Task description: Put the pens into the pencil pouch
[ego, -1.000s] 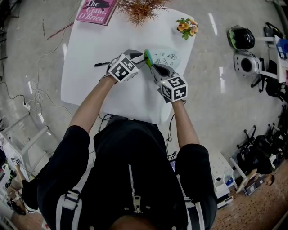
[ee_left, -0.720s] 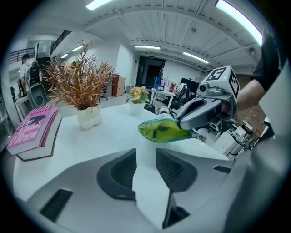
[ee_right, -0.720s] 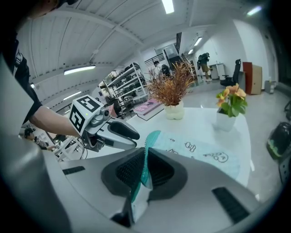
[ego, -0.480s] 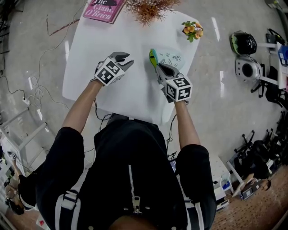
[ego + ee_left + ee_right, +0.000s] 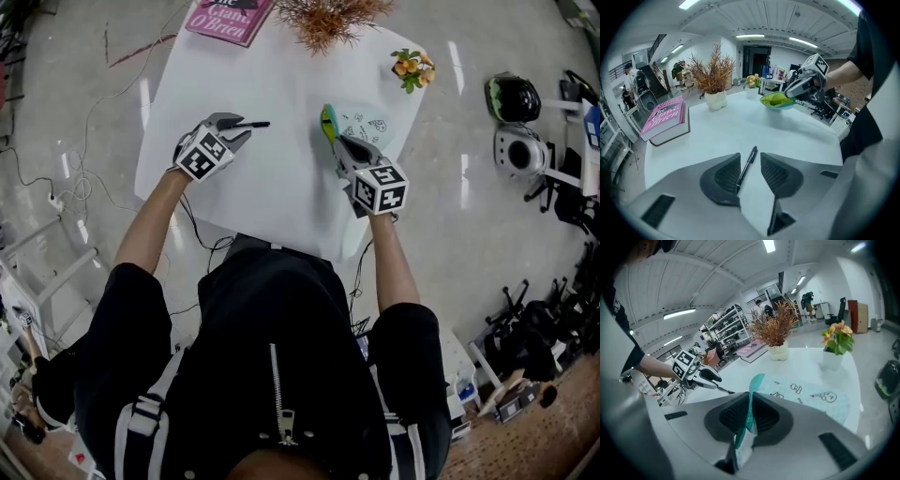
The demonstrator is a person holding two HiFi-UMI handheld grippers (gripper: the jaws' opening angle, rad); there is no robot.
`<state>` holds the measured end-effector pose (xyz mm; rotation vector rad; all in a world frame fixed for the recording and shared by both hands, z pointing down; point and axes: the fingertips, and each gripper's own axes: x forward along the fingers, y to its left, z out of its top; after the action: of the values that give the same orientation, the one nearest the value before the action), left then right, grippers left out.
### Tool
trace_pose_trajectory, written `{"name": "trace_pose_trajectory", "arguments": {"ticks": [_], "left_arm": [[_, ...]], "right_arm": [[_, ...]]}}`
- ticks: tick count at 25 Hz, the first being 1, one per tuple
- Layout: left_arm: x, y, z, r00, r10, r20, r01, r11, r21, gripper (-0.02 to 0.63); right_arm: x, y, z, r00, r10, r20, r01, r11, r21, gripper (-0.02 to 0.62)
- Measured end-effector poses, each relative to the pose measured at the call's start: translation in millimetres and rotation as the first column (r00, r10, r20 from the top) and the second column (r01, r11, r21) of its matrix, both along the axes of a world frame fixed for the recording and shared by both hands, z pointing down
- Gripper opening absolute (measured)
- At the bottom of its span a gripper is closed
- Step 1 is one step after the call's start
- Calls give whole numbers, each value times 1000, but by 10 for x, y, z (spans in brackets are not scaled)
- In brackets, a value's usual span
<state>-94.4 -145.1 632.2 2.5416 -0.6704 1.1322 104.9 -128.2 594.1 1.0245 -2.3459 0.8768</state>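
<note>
One pen (image 5: 255, 124), rear half hidden

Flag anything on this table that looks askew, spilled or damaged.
Nothing spilled or damaged. Only the pouch sits oddly: the right gripper pinches its green edge and holds it up off the table. One pen lies flat between the left gripper's open jaws, ungripped.

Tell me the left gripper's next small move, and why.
Probably close the left gripper on the black pen: it lies on the table between the open jaws, ungripped, while the right gripper pinches the edge of the pouch.
</note>
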Motion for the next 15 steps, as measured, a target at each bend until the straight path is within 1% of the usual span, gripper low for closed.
{"name": "trace_pose_trajectory", "arguments": {"ticks": [3,7,12,15], "left_arm": [[-209,16,88,998,25,60,-25,1000,1,132],[-506,25,253,986,58,153,-57,998,-15,132],[-717,31,459,978,60,201,-48,997,-63,131],[-760,77,534,969,87,232,-71,995,-75,132]], "right_arm": [[1,7,13,1000,1,-3,-1,1000,-5,32],[4,21,26,1000,2,-9,-2,1000,-10,32],[28,31,53,1000,7,-15,-8,1000,-19,32],[27,31,53,1000,11,-17,-11,1000,-21,32]]}}
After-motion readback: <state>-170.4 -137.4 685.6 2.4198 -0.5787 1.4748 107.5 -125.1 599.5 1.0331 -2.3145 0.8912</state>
